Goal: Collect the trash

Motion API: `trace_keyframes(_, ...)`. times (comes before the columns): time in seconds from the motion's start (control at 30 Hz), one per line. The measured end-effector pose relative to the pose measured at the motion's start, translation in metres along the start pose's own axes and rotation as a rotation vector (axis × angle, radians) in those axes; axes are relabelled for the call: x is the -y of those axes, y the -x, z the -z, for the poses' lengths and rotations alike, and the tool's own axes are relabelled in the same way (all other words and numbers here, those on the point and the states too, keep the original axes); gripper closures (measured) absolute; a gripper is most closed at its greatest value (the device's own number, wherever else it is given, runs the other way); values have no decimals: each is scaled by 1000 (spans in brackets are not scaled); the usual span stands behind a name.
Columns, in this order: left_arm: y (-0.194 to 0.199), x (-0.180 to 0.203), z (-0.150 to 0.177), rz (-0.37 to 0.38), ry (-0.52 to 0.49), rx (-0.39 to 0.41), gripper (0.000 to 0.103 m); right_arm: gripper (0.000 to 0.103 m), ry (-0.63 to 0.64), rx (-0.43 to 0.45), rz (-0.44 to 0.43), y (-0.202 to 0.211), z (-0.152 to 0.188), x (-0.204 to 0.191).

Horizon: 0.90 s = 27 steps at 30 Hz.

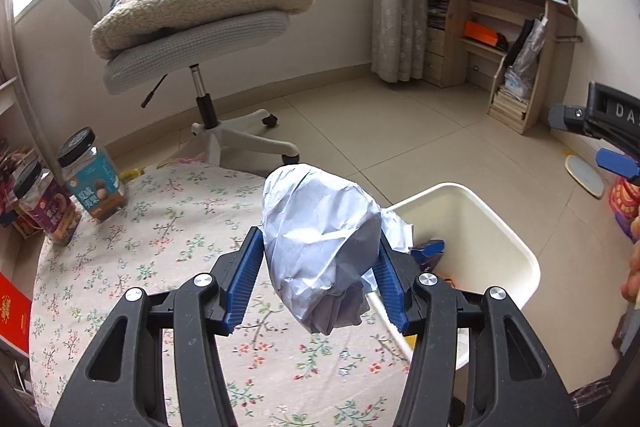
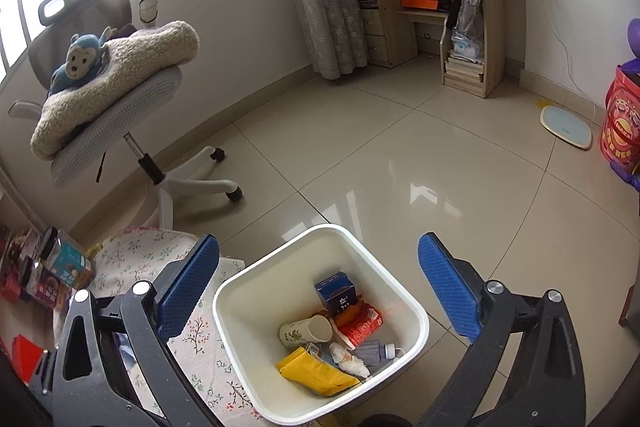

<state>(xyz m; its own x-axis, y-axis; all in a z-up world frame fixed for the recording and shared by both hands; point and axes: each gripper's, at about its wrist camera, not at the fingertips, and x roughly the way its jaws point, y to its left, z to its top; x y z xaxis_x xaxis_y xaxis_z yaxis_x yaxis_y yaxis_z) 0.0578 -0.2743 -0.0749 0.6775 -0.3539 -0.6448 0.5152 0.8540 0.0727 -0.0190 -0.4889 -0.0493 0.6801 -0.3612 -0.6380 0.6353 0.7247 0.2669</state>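
Note:
My left gripper (image 1: 316,279) is shut on a crumpled grey paper ball (image 1: 320,247) and holds it above the floral tablecloth (image 1: 160,247), just left of the white trash bin (image 1: 500,227). My right gripper (image 2: 316,291) is open and empty, hovering over the white trash bin (image 2: 240,291). The bin holds a blue carton (image 2: 335,291), a paper cup (image 2: 306,331), a red wrapper (image 2: 362,325), a yellow packet (image 2: 316,373) and a grey bottle (image 2: 374,351). The right gripper's body also shows at the right edge of the left wrist view (image 1: 600,131).
Two snack jars (image 1: 92,179) stand at the table's far left edge. An office chair (image 2: 120,99) with a blanket and plush monkey stands behind the table. A wooden shelf desk (image 2: 440,7) is by the far wall. A scale (image 2: 566,127) and red bucket (image 2: 620,123) sit on the floor.

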Motion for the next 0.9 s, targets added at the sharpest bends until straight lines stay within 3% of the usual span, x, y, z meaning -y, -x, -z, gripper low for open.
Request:
trace_keyframes(0.23,-14,60,-30,152,-12,-5,47,7,-131,60,25,15,-17,38)
trace_keyframes(0.27,-16,66,-35,169,-10,-16,37,7,-149,73,28,18,-20,44)
trace_keyframes(0.43,-11,61,-47,200,56,-31,20,7,-178,142,55,37,-26,52)
trace_keyframes(0.6,25,28,-52,107,89,62,11,7,-66,198,60,51,-17,18)
trace_keyframes(0.8,94,-19,-50,-81,98,329,7,7,54,313,43,80,4,-36)
trace_keyframes(0.9,108,-41,-48,-184,73,344,7,7,118,321,20,86,15,-66)
